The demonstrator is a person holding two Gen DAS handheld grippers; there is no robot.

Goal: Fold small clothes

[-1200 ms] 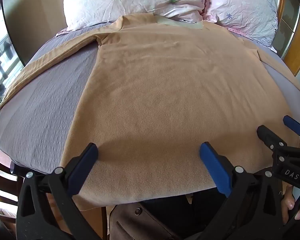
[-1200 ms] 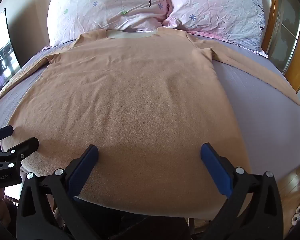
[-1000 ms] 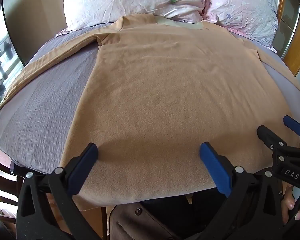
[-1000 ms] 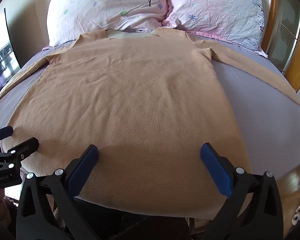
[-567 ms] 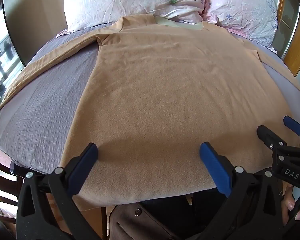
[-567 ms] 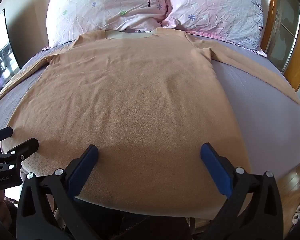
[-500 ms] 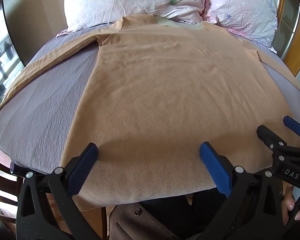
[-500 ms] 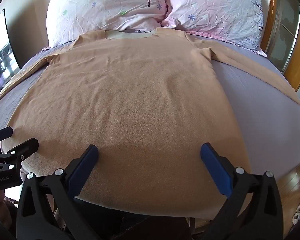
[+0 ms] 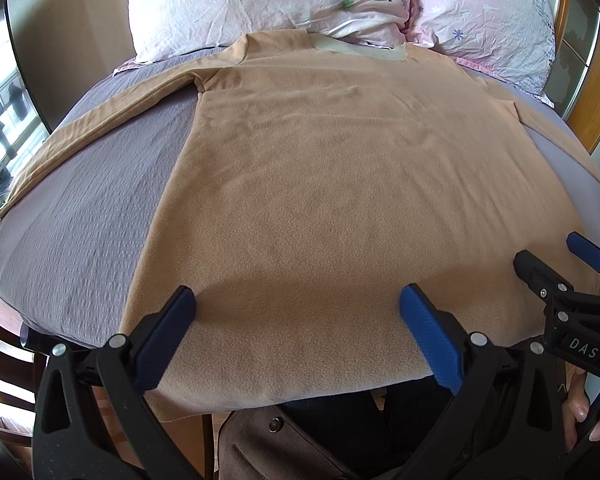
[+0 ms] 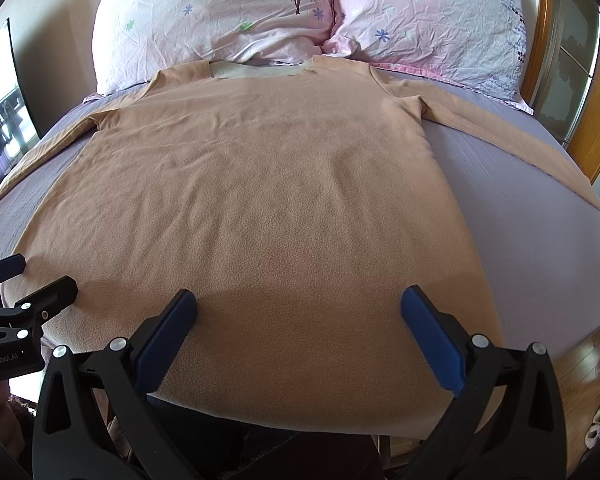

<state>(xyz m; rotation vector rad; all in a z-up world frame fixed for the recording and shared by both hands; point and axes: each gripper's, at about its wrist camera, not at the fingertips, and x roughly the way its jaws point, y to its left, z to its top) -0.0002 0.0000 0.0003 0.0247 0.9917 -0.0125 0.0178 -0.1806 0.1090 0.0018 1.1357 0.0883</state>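
Grey-lilac textured bedsheet [image 9: 80, 216] covers the bed. Tan long-sleeved fleece top [image 10: 260, 200] lies flat on it, sleeves spread to both sides, collar touching two crumpled pink floral pillows [image 10: 228, 16], hem at the near edge. Left gripper [image 9: 296, 332] and right gripper [image 10: 298, 332], black with blue pads, both hover over the hem, jaws spread wide, holding nothing.
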